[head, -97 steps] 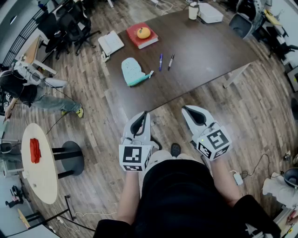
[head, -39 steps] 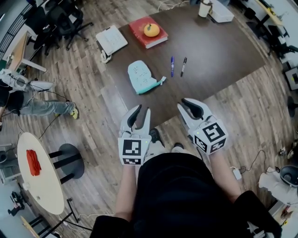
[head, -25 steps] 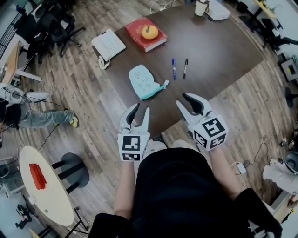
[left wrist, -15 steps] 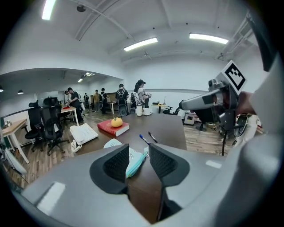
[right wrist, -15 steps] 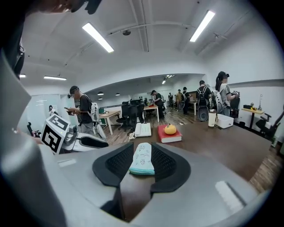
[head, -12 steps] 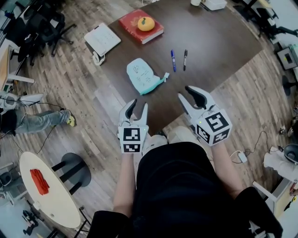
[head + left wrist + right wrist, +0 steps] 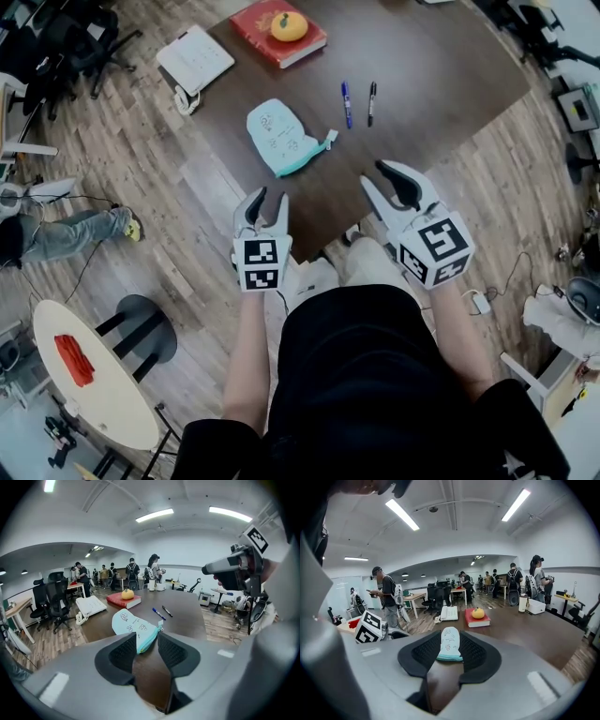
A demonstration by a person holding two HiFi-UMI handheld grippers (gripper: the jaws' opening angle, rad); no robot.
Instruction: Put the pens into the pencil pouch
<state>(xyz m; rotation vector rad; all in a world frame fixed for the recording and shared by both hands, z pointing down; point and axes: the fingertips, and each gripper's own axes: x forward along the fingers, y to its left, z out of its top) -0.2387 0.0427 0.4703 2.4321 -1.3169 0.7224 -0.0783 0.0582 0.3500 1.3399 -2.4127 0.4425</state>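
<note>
— In the head view we hold the left gripper (image 7: 267, 199) and right gripper (image 7: 372, 172) released near the bench (image 7: 441, 75), whose far end is cut off.

— The pencil pouch (image 7: 279, 137) lies flat, with the blue pen (image 7: 346, 103) and black pen (image 7: 371, 102) beside it. In both gripper views we see the pouch between parted, empty jaws, the left one clipping its corner.

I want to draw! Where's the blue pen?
In the head view the blue pen lies on the table, between the pouch at left and the black pen.
</note>
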